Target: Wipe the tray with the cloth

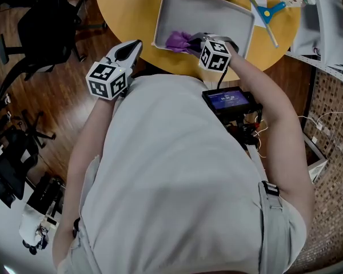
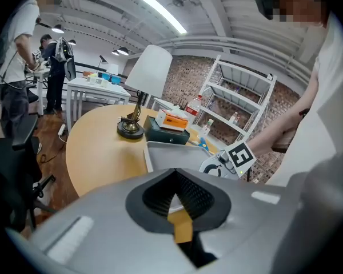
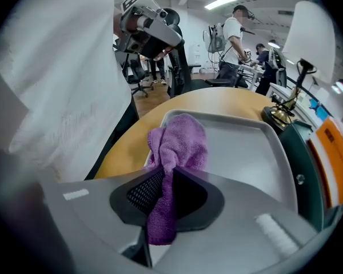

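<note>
Torso (image 1: 177, 176) before tray (image 1: 217, 10), cloth (image 1: 180, 40); lamp (image 2: 147, 73) beyond

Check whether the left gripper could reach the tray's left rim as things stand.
Probably yes. The left gripper sits at the table edge, just left of the tray, with only bare tabletop between them. The right gripper and its purple cloth are inside the tray, off that path.

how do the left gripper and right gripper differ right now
The right gripper is shut on the purple cloth; the left gripper is shut on nothing. The right gripper is at the tray's near edge; the left gripper sits by the table edge, outside the tray. Both carry a marker cube.
</note>
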`<state>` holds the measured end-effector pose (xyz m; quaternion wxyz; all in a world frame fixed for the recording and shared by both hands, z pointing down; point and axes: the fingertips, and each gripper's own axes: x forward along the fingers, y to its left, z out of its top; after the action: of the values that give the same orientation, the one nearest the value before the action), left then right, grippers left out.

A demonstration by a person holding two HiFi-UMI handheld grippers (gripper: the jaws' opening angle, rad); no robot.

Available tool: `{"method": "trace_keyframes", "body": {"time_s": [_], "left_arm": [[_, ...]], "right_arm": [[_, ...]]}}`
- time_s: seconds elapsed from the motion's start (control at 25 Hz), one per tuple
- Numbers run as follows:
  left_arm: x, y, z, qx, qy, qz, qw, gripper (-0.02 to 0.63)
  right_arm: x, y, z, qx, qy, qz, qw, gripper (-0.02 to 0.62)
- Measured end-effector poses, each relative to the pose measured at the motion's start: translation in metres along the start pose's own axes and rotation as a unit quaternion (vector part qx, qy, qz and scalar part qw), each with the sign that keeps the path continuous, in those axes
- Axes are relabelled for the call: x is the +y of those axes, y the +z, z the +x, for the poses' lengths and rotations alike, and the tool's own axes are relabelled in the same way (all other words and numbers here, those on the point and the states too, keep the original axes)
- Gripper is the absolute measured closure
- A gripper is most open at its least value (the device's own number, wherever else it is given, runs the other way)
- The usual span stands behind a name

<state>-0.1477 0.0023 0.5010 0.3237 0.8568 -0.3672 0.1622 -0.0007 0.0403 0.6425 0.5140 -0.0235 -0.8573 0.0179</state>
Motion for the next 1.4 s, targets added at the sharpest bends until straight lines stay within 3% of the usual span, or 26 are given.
{"method": "trace_keyframes", "body": {"time_s": [0.12,0.24,0.68,0.88,1.16,1.4], "left_arm": [[0.01,-0.001,0.002,0.002,0.007,-0.007,0.9999,0.606],[0.017,0.001,0.001,0.0,0.015,-0.013,0.9998,0.606],[0.036,-0.008,-0.001,0.011,0.042,-0.034,0.9985,0.606],[0.041,-0.011,-0.003,0.016,0.05,-0.034,0.998,0.606],[0.041,-0.015,-0.002,0.015,0.051,-0.044,0.9977,0.606],[0.036,-0.016,-0.004,0.013,0.051,-0.049,0.9975,0.606]], "right_arm": [[-0.006,0.011,0.01,-0.004,0.04,-0.029,0.999,0.537],[-0.016,0.012,0.012,-0.004,0.045,-0.073,0.996,0.537],[-0.147,0.009,0.006,0.017,-0.046,-0.052,0.997,0.535],[-0.185,0.007,0.001,0.032,-0.076,-0.056,0.995,0.535],[-0.201,0.007,-0.001,0.063,-0.114,-0.03,0.991,0.535],[-0.211,0.033,0.009,0.063,-0.116,-0.016,0.991,0.537]]}}
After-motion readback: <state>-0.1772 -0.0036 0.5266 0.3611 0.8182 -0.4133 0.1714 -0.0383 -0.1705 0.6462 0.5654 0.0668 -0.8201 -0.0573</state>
